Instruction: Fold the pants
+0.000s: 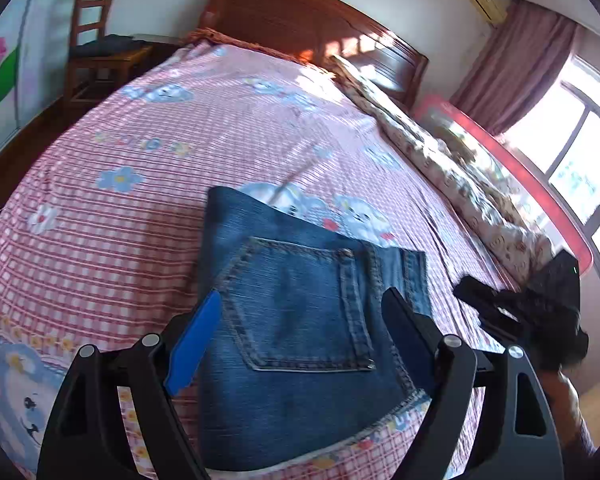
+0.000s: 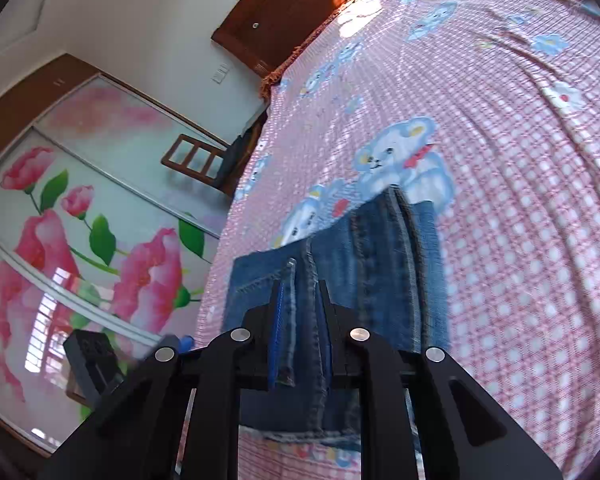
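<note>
Fingertips of the right gripper (image 2: pixel 301 292) are pinched on a seamed edge of the folded jeans (image 1: pixel 300 312), which lie on the checked bedsheet (image 1: pixel 100 240). Left gripper (image 1: pixel 303 304) is held wide open, empty, above the back pocket (image 1: pixel 300 304). Edges should be squared before release.

Right gripper (image 2: pixel 301 304) at 6 o'clock, jaws pinched tight on jeans (image 2: pixel 339 280) edge; pink checked sheet (image 2: pixel 519 200) beneath.

Checked bedsheet (image 1: pixel 220 128), chair (image 1: pixel 92 40), floral wardrobe (image 2: pixel 60 220)
</note>
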